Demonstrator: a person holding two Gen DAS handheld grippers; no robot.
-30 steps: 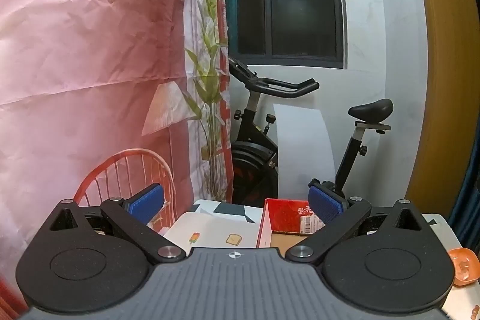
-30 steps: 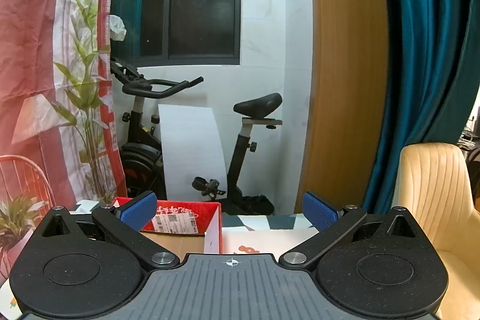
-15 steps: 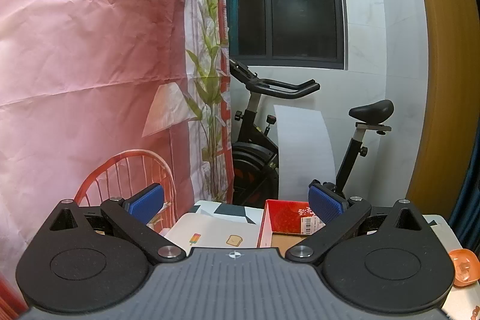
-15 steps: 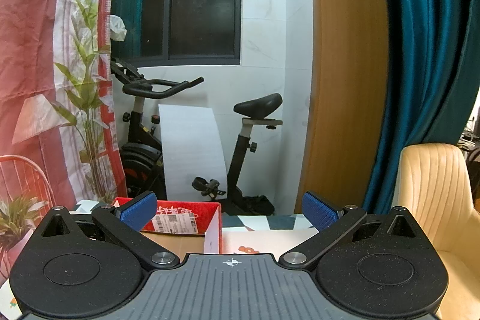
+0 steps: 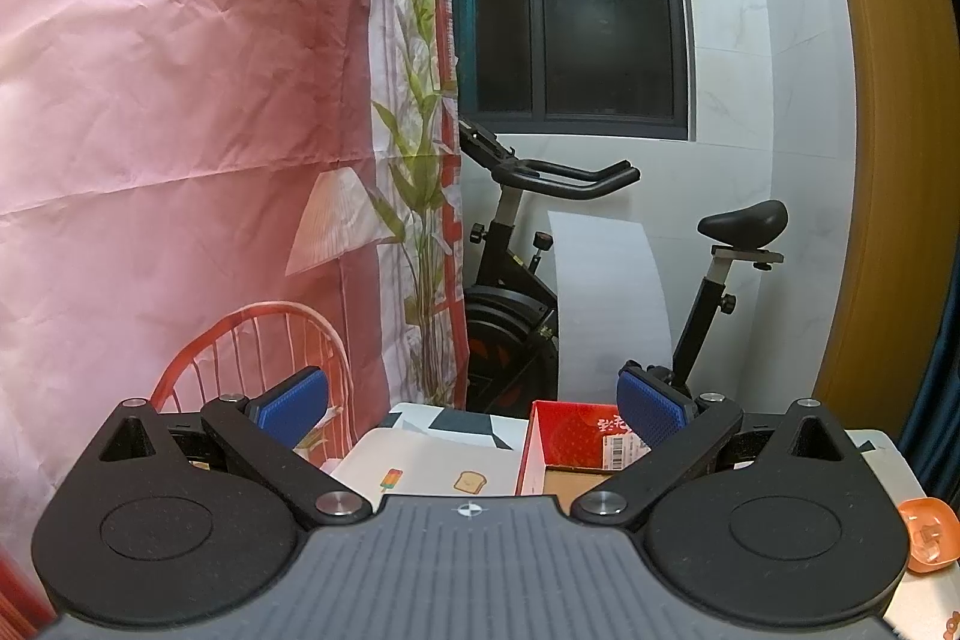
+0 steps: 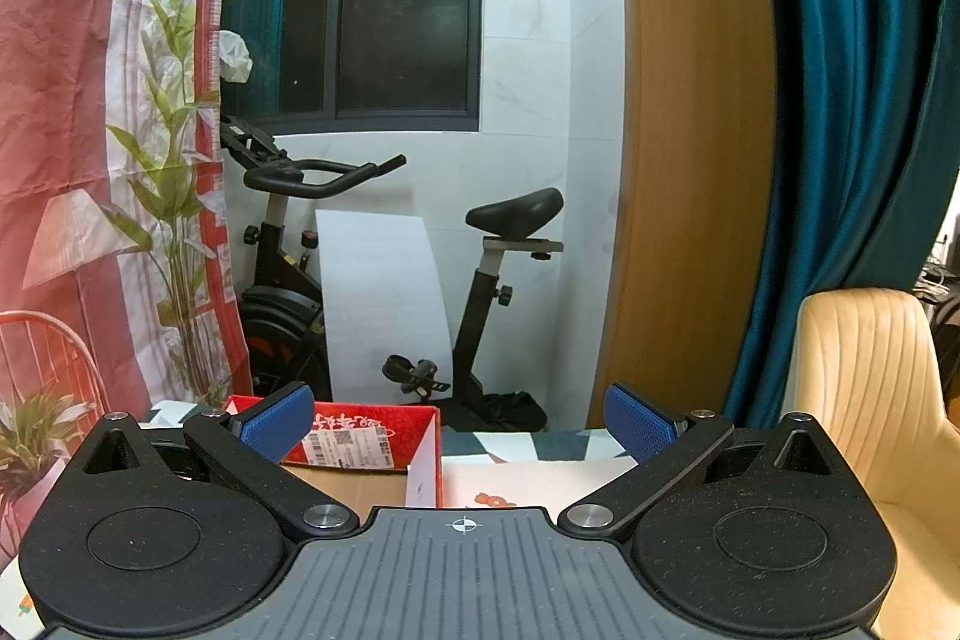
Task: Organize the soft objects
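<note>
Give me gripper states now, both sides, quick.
Left gripper: open, jaws wide apart, holding nothing.
Right gripper: open, jaws wide apart, holding nothing.

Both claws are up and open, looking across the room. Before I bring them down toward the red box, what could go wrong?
1. No soft objects show in either view, so any descent would be blind.
2. The red box has an upright flap the right claw could catch.
3. The orange dish sits at the table's right edge beside the left claw; a sideways swing might knock it off.
</note>
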